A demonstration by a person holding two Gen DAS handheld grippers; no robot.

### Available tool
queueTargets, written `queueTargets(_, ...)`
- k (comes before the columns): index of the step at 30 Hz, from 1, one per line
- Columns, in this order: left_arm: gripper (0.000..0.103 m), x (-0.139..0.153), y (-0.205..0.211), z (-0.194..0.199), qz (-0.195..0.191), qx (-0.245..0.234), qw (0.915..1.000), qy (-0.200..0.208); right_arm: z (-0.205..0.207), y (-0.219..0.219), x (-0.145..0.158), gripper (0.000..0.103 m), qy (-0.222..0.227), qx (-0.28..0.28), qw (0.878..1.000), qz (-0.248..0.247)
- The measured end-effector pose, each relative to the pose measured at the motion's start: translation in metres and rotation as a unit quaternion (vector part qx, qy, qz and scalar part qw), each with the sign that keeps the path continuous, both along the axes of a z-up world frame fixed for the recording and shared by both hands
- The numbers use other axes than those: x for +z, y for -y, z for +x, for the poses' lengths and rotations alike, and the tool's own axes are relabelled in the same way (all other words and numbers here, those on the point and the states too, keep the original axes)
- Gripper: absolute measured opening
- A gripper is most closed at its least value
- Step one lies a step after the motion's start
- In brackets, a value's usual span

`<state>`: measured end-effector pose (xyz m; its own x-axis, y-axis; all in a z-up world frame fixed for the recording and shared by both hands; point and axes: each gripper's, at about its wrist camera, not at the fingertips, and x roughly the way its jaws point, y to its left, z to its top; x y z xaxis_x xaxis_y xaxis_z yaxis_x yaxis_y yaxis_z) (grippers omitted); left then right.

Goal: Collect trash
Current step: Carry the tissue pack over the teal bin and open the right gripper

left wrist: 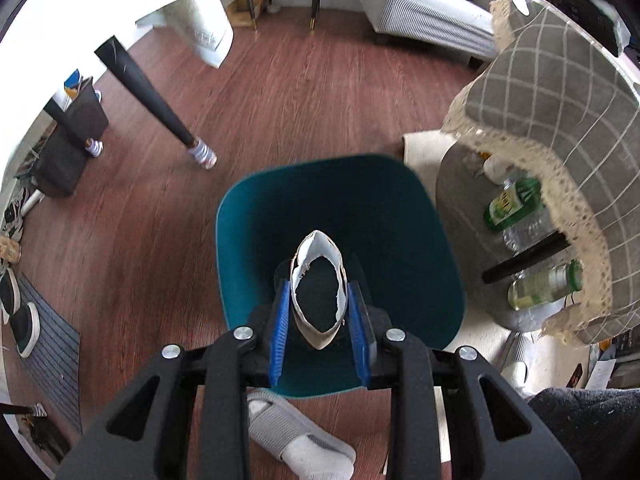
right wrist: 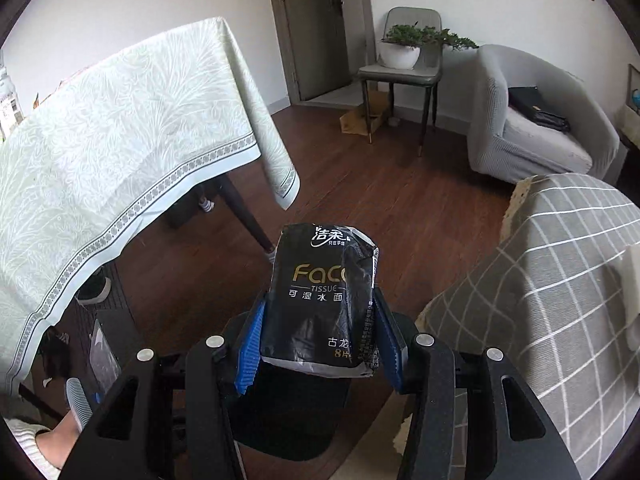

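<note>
Two grippers, each grasping one piece of trash. The left gripper [left wrist: 320,296] pinches a torn paper cup [left wrist: 318,288] directly above one teal bin [left wrist: 248,240] — the right gripper [right wrist: 318,320] clamps one black tissue packet [right wrist: 320,300]. Three bottles [left wrist: 516,204] stand under the checked tablecloth [left wrist: 560,92].

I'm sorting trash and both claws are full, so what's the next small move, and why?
Probably open the left claw: it holds the crushed paper cup directly over the teal bin, so the cup should drop in. The right claw grips a black tissue wrapper.
</note>
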<state>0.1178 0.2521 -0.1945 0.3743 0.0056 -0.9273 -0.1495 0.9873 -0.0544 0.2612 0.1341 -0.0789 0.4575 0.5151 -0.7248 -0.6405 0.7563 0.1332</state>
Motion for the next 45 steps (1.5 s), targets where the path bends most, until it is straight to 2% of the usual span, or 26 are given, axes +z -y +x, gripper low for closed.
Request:
queueTargets(4, 0.031, -0.021, -0.010, -0.007, -0.012, -0.001, 0.9994, -0.033, 0.004, -0.019, -0.021, 0.050, -0.037, 0.012, 0.999, -0.009)
queueTargets(7, 0.033, -0.031, -0.013, -0.013, -0.012, -0.005, 0.9990, -0.043, 0.007, -0.028, -0.033, 0.050, -0.064, 0.014, 0.998, -0.014)
queueTargets(10, 0.041, -0.036, -0.016, -0.018, -0.011, -0.009, 0.9989, -0.046, 0.008, -0.038, -0.048, 0.050, -0.081, 0.019, 0.996, -0.025)
queueTargets(12, 0.050, -0.035, -0.015, -0.020, -0.004, -0.013, 0.9989, -0.045, 0.007, -0.043, -0.056, 0.050, -0.087, 0.022, 0.995, -0.037)
queueTargets(14, 0.051, -0.035, -0.016, -0.023, 0.000, -0.013, 0.9989, -0.044, 0.006, -0.049, -0.065, 0.050, -0.096, 0.024, 0.994, -0.044)
queueTargets(19, 0.057, -0.021, -0.029, -0.027, -0.009, 0.003, 0.9997, -0.020, 0.006, -0.058, -0.087, 0.050, -0.113, 0.029, 0.991, -0.067)
queueTargets(24, 0.064, 0.013, -0.038, -0.032, -0.013, 0.017, 0.9992, 0.032, 0.007, -0.065, -0.107, 0.050, -0.138, 0.031, 0.987, -0.079)
queueTargets(32, 0.064, 0.069, -0.043, -0.036, -0.017, 0.031, 0.9932, 0.110, 0.002, -0.078, -0.133, 0.050, -0.155, 0.043, 0.981, -0.111)
queueTargets(37, 0.055, 0.101, -0.041, -0.036, -0.014, 0.041, 0.9859, 0.162, -0.005, -0.081, -0.150, 0.050, -0.161, 0.056, 0.974, -0.146)
queueTargets(41, 0.043, 0.122, -0.039, -0.034, -0.012, 0.039, 0.9812, 0.189, -0.007, -0.075, -0.160, 0.052, -0.166, 0.056, 0.973, -0.153)
queueTargets(43, 0.038, 0.129, -0.038, -0.033, -0.026, 0.038, 0.9790, 0.199, -0.009, -0.072, -0.163, 0.058, -0.170, 0.062, 0.972, -0.151)
queueTargets(45, 0.037, 0.137, -0.035, -0.031, -0.033, 0.037, 0.9768, 0.208, -0.011, -0.069, -0.164, 0.069, -0.164, 0.064, 0.971, -0.160)
